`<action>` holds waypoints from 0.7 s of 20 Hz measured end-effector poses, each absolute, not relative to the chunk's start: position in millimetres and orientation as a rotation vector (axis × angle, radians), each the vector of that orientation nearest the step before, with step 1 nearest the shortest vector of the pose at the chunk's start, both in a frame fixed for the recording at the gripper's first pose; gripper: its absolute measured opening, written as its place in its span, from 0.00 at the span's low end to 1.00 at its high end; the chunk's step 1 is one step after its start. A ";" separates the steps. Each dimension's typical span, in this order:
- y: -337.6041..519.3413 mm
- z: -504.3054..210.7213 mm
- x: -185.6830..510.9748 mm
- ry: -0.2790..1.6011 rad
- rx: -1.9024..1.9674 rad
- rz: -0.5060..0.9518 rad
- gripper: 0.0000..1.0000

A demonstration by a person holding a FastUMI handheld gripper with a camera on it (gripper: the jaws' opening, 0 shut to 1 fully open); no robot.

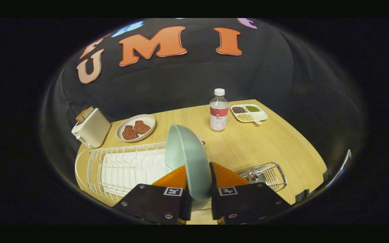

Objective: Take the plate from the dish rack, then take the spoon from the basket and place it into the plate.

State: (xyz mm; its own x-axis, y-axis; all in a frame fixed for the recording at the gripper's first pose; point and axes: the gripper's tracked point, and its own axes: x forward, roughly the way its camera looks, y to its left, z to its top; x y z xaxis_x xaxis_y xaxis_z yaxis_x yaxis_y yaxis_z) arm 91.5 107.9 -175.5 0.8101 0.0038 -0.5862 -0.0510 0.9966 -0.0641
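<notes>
A staged kitchen corner inside a cloth-walled booth. A wooden counter (275, 141) carries breakfast and washing-up things: a white toaster (91, 128) with bread in it, a dish of meat patties (136, 127), a water bottle (218, 109), a divided tray of beans (249, 113), a wire dish rack (123, 167) and a small wire basket (268, 175).

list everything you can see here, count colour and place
plate: 1, pale green, on edge between the fingers
dish rack: 1, white, left of plate
basket: 1, wire, right of fingers
toaster: 1, white, beyond rack
meat dish: 1, white with two brown pieces, beside toaster
bottle: 1, clear, white cap, beyond plate
tray: 1, white, three fillings, right of bottle
table: 1, light wood
gripper: 1, black with orange fingers, shut on plate
</notes>
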 end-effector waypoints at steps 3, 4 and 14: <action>107.3 -166.6 90.1 0.610 -0.104 0.007 0.24; 107.4 -163.6 91.2 0.602 -0.108 -0.002 0.24; 106.6 -121.9 89.0 0.515 -0.233 -0.069 0.24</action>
